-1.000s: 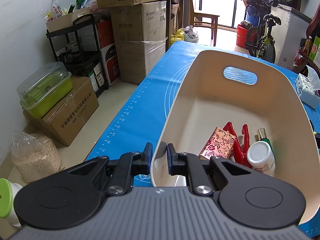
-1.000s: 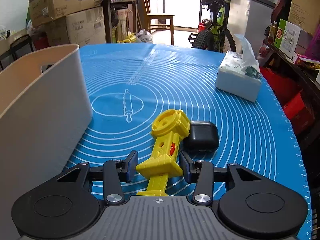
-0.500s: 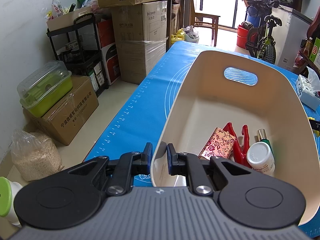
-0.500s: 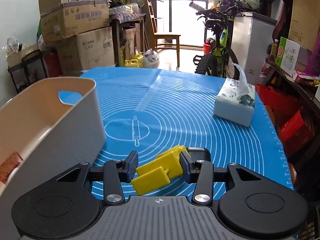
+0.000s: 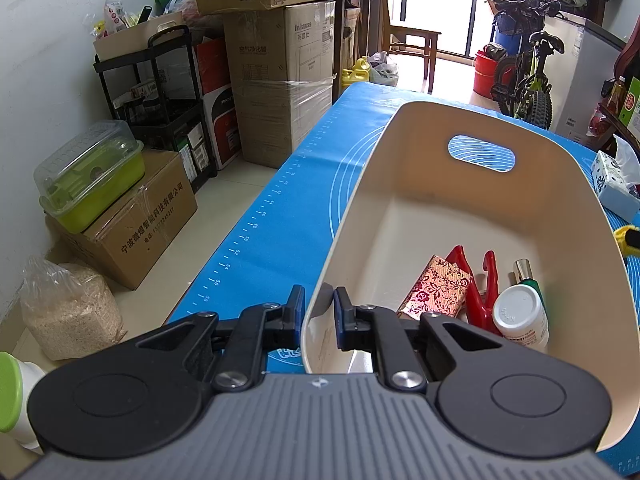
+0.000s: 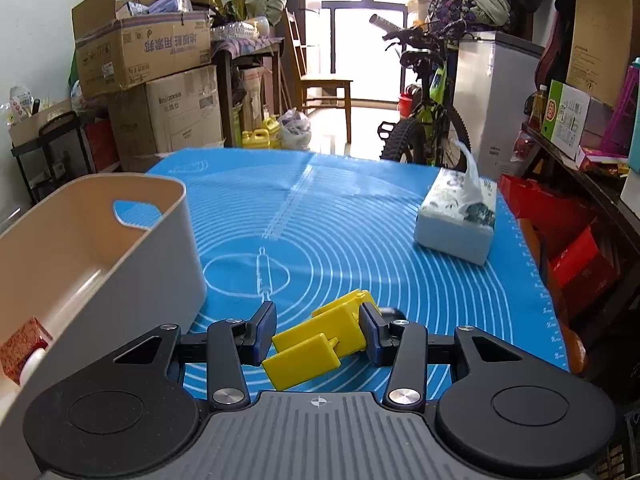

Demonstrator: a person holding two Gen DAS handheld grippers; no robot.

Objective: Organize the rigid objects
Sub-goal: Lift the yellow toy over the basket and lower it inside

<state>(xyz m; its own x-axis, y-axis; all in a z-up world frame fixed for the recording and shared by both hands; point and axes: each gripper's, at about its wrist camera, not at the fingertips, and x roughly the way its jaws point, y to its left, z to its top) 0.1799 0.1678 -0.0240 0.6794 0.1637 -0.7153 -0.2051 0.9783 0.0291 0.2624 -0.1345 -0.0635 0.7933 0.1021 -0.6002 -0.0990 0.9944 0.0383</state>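
Observation:
My left gripper [image 5: 317, 312] is shut on the near rim of the cream bin [image 5: 400, 224], one pad outside the wall and one inside. Within the bin lie a red patterned box [image 5: 438, 292], a red clip [image 5: 476, 288], a white-capped bottle [image 5: 520, 316] and a green tube [image 5: 528, 276]. Over on the right, my right gripper [image 6: 318, 328] is shut on a yellow plastic toy [image 6: 320, 340], held above the blue mat [image 6: 360, 232] and tilted. The same bin [image 6: 100, 248] stands to its left. A black case [image 6: 392, 312] peeks out behind the toy.
A tissue pack [image 6: 456, 220] lies on the mat at the right. Stacked cardboard boxes [image 5: 276, 80], a black shelf and a green-lidded container [image 5: 88, 176] stand on the floor left of the table. A bicycle [image 6: 428, 120] and a chair stand beyond the far end.
The right gripper has lifted the yellow toy off the mat, leaving the black case behind; the toy now hangs tilted between the pads. The left gripper has kept its hold on the bin rim.

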